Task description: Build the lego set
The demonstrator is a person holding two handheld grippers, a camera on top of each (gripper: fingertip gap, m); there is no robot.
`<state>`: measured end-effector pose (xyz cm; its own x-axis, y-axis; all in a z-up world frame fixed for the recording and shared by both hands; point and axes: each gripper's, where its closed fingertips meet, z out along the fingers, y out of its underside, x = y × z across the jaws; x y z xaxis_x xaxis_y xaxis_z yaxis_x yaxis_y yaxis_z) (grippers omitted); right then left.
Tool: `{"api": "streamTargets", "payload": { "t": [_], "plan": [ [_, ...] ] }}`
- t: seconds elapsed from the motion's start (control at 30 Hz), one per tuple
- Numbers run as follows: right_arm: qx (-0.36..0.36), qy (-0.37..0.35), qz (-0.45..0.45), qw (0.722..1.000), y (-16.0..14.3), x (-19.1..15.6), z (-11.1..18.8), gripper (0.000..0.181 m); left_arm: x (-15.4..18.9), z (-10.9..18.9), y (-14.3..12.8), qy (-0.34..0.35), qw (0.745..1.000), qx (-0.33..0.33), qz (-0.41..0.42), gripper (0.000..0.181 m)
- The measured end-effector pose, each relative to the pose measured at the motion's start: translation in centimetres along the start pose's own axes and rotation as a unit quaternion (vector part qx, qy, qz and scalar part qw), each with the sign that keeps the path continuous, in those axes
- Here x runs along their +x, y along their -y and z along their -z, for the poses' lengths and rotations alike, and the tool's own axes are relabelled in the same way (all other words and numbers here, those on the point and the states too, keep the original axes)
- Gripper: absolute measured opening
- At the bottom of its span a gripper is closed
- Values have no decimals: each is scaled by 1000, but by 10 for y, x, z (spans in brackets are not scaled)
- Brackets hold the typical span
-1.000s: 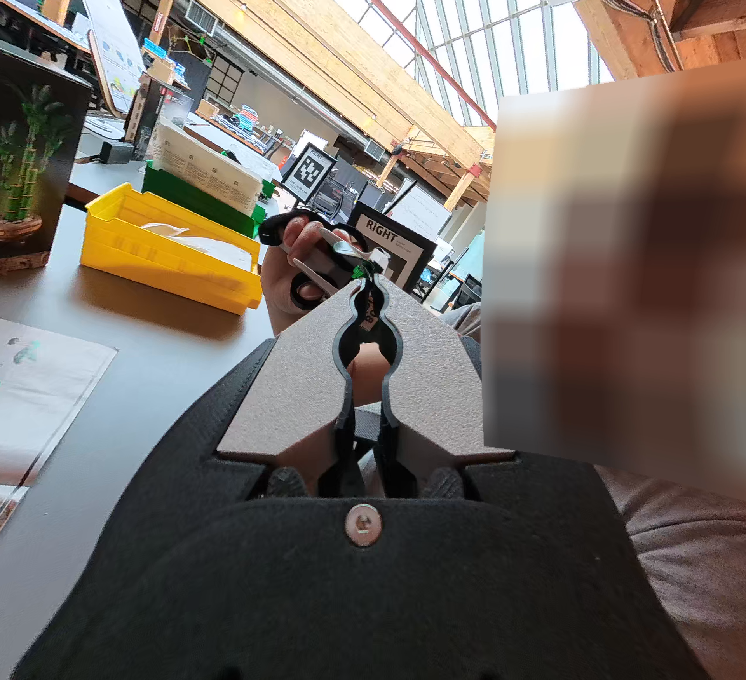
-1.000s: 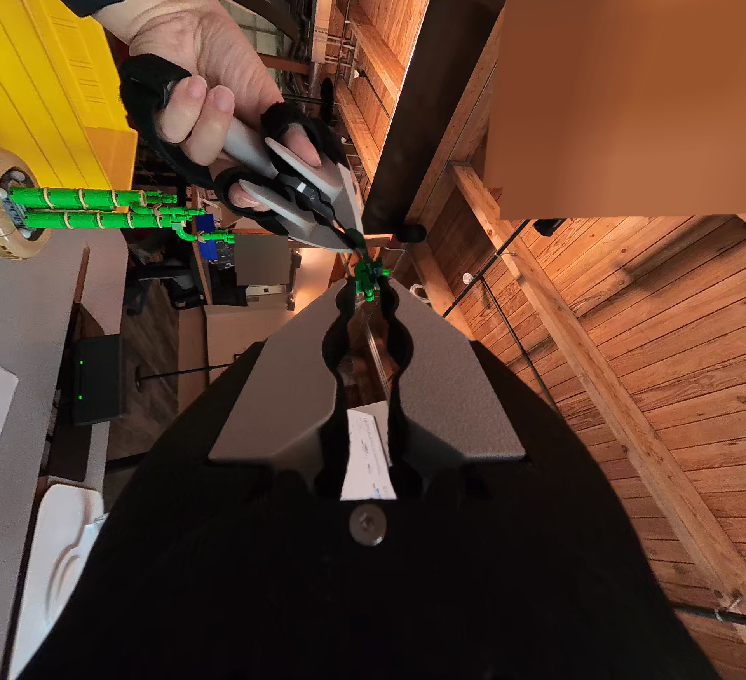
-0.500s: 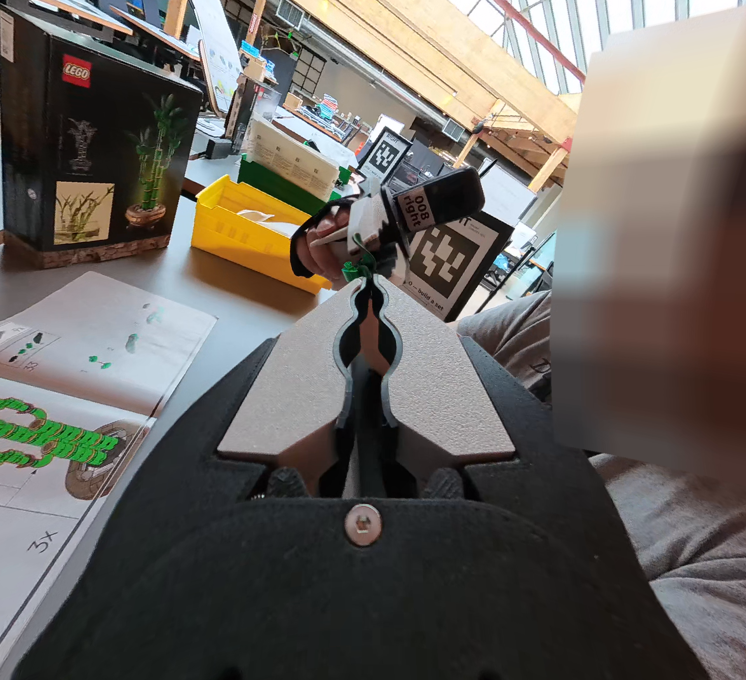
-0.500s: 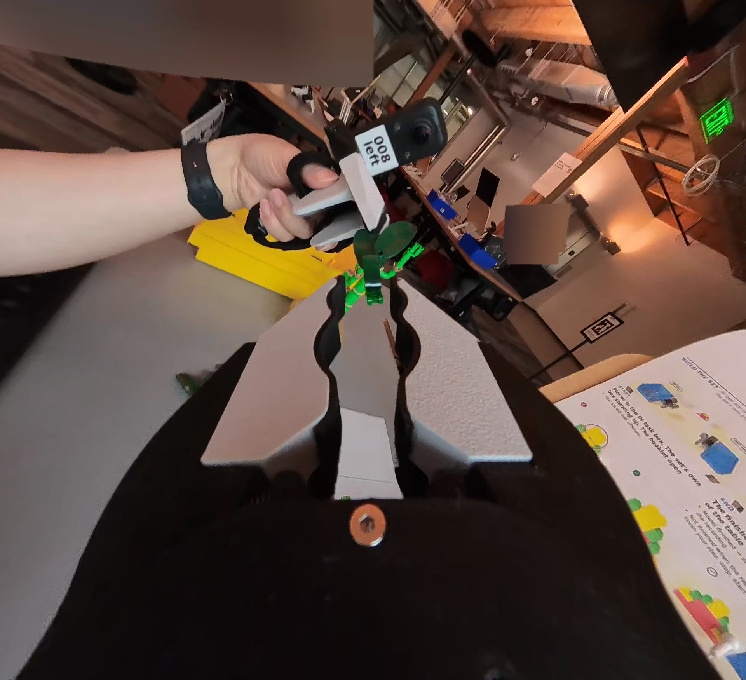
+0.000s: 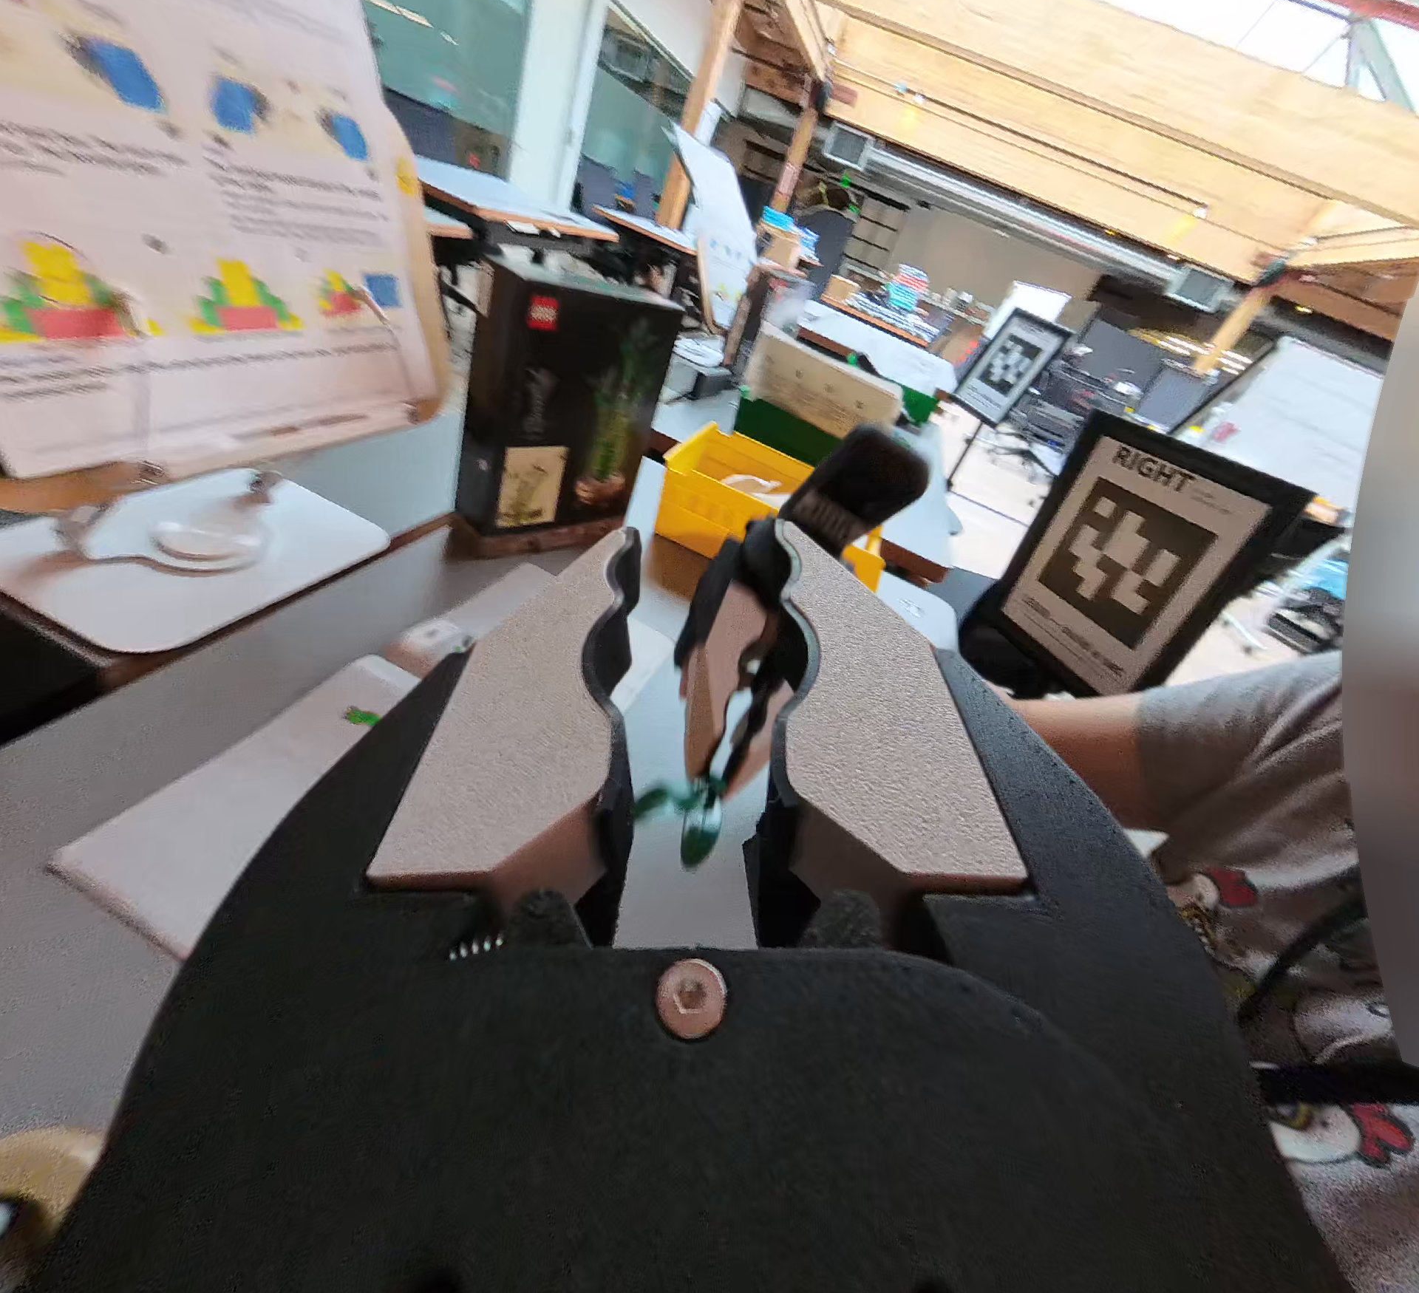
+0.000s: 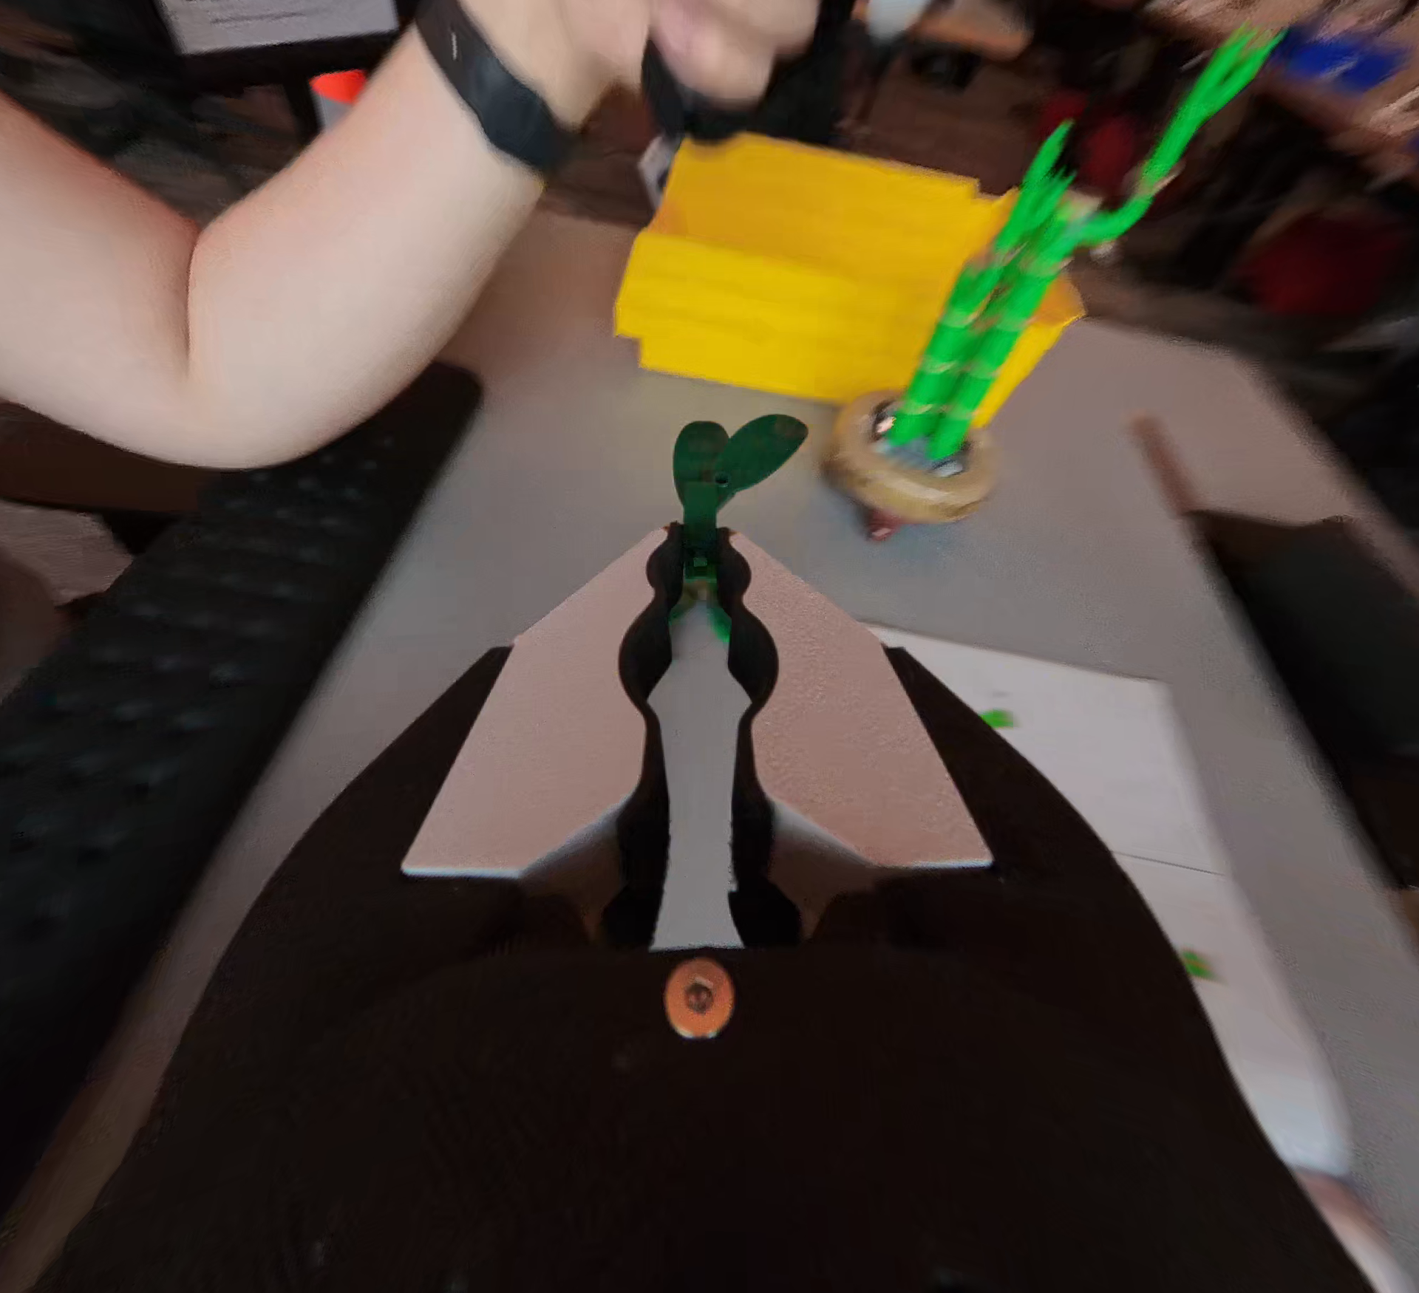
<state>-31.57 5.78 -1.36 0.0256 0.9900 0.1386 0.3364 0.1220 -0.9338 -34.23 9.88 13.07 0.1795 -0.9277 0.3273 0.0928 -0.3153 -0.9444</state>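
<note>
Green leaf piece (image 6: 710,488) pinched in right fingers (image 6: 614,611); left fingers (image 5: 537,703) apart.

Bare bench (image 6: 583,412) runs ahead of the right gripper (image 6: 700,550) toward 12 o'clock; a yellow bin (image 6: 783,273) blocks it farther on, the bamboo model (image 6: 944,366) stands at 1 o'clock, a forearm (image 6: 253,304) crosses at 10 o'clock

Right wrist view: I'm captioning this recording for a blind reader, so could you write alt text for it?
The right gripper is shut on a small green leaf piece, held above a grey table. Beyond it stand a green bamboo model in a tan pot and a yellow bin. A person's arm reaches across the upper left, blurred by motion.
</note>
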Motion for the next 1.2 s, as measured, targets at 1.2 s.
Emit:
{"api": "streamTargets", "payload": {
  "t": [1.2],
  "plan": [
    [-15,-55,26,998,-1,16,27,28,11,78,52,200,968,89,-127,24]
  ]
}}
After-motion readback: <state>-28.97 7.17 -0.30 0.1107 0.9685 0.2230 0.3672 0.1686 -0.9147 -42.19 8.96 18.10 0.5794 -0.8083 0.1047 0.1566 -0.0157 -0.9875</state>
